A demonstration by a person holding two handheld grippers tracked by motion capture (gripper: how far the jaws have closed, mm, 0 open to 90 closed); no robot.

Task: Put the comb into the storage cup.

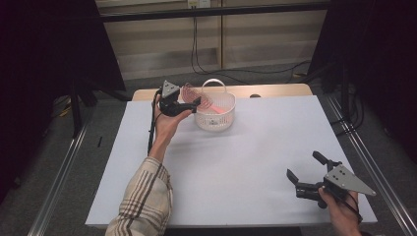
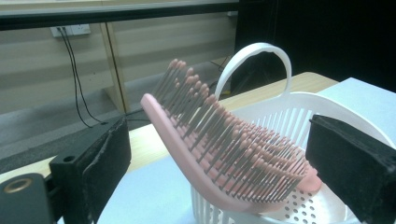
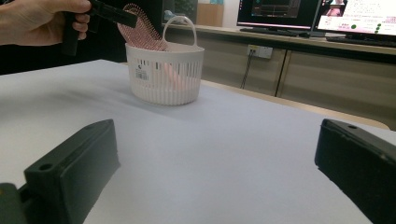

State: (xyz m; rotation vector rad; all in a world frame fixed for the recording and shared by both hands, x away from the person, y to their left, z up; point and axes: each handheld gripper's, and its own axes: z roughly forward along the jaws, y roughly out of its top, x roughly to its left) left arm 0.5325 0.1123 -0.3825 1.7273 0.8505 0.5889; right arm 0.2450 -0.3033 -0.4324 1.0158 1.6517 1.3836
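A pink hairbrush [image 1: 190, 92] leans in a white slotted basket [image 1: 215, 117] with a hoop handle, at the far middle of the table. Its bristled head sticks up over the basket's left rim and its handle end lies inside. My left gripper [image 1: 196, 102] hovers at that rim, open. In the left gripper view the hairbrush [image 2: 224, 161] sits between the wide-apart jaws, touching neither pad, above the basket [image 2: 299, 100]. My right gripper [image 1: 305, 165] is open and holds nothing, low over the near right corner. Its view shows the basket [image 3: 163, 79], the hairbrush [image 3: 140, 28] and the left gripper [image 3: 116, 16] far off.
The white table top [image 1: 236, 162] is bare between the basket and my right gripper. A wooden strip [image 1: 275, 90] edges its far side. Cables [image 1: 196, 54] hang down the wall behind. Metal rails [image 1: 64, 172] run along both sides of the table.
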